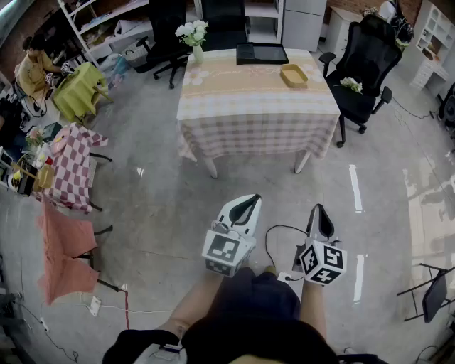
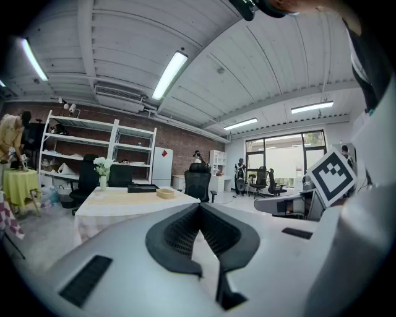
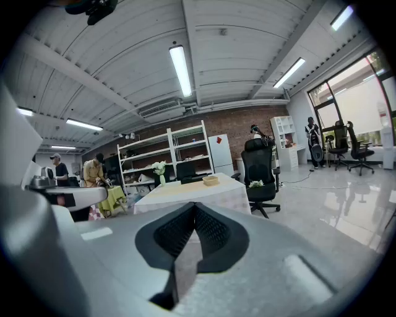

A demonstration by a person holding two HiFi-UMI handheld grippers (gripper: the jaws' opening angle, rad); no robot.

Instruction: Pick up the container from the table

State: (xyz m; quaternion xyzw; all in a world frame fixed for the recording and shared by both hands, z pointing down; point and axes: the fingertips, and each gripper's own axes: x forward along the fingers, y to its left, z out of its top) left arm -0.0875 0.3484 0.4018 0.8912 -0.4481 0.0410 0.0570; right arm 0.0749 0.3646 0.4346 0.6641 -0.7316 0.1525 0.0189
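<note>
Your left gripper [image 1: 249, 200] was held low and near your body, above the bare concrete floor [image 1: 156, 213]. Its jaws were closed tip to tip, with nothing between them. Your right gripper [image 1: 318, 207] was held just to the right of it, about as near to you, and was likewise closed and empty. A black cable [image 1: 272, 238] curved between the two grippers. Both grippers pointed toward the far side of the scene and stood well apart from the cloth-covered table [image 1: 256, 135].

That table stood at the far centre of the scene. The container [image 1: 293, 75], a shallow tan tray, lay on the right part of the tabletop, near the far edge. It was untouched and well apart from both grippers. A black tray [image 1: 261, 53] lay to the left of the container, at the far edge. A vase of white flowers [image 1: 193, 35] stood at the far left corner.

A black office chair [image 1: 366, 57] stood just right of the table, with a small bunch of white flowers [image 1: 352, 84] on its seat. On the left side of the scene, a green cover [image 1: 78, 91], a pink checked cloth [image 1: 75, 167] and a salmon cloth [image 1: 64, 252] were draped over furniture. A person [image 1: 32, 67] stood at the far left, near the white shelving [image 1: 106, 21].
</note>
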